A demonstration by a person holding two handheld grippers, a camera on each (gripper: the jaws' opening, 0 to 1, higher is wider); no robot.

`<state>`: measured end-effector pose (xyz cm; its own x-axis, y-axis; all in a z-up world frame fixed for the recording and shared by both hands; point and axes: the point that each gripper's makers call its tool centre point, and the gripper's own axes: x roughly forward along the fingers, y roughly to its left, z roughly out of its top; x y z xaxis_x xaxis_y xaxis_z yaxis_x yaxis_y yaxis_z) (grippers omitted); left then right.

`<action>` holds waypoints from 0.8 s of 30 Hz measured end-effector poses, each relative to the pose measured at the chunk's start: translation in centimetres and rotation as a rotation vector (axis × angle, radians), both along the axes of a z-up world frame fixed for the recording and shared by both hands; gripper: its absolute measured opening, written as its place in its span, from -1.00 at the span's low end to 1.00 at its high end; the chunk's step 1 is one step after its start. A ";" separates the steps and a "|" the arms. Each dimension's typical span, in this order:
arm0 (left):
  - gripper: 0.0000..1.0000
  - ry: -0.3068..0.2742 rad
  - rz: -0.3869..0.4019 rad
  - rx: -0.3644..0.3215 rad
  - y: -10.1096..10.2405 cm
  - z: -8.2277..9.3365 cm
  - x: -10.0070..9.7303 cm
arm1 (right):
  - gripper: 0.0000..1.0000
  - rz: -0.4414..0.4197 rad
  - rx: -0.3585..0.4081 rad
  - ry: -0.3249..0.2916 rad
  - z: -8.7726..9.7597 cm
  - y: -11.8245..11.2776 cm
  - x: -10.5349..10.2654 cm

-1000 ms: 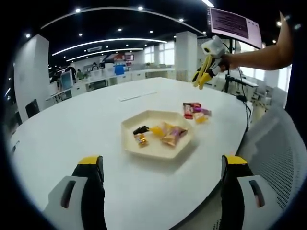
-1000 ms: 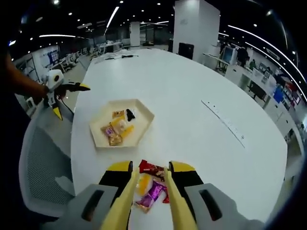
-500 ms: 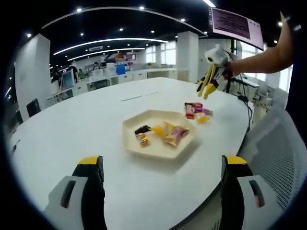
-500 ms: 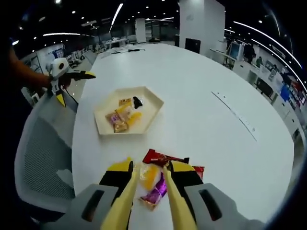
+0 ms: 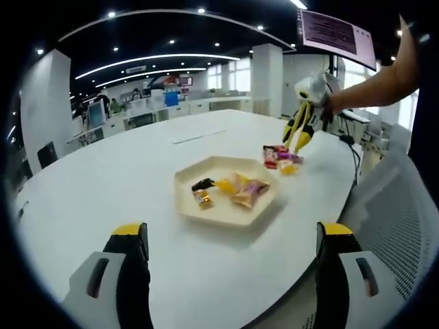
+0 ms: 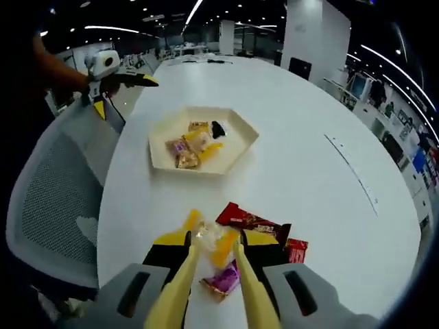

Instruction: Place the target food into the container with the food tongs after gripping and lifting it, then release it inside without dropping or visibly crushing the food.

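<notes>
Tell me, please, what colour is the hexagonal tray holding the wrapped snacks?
The hexagonal tray is a pale cream colour, plain and unpatterned; it shows best in the left gripper view.

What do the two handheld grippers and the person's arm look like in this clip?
The left gripper has black jaws with yellow tips on light grey bodies. The right gripper has the same black, yellow-tipped jaws on grey bodies, fitted with long pale yellow tongs. The person's forearm is bare, no sleeve visible.

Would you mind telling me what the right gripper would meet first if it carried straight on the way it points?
Most likely the yellow snack packet lying between the tong tips of the right gripper, though depth is hard to judge.
</notes>
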<state>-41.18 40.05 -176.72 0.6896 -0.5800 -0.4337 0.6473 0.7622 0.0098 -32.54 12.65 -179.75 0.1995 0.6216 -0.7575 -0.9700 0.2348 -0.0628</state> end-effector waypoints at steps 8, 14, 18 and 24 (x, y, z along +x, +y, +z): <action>0.96 0.002 0.003 0.000 0.0 0.0 0.0 | -0.43 0.017 -0.008 -0.018 -0.6 0.3 0.1; 0.95 0.004 0.002 -0.001 0.0 0.0 -0.1 | -0.44 0.072 -0.024 -0.036 -1.0 1.3 -0.2; 0.95 0.004 0.004 -0.002 0.0 0.0 0.0 | -0.42 0.084 -0.033 -0.038 -1.4 1.8 -0.2; 0.95 0.001 0.005 -0.006 0.0 0.1 0.0 | -0.42 0.069 -0.022 -0.009 -1.2 2.9 -0.3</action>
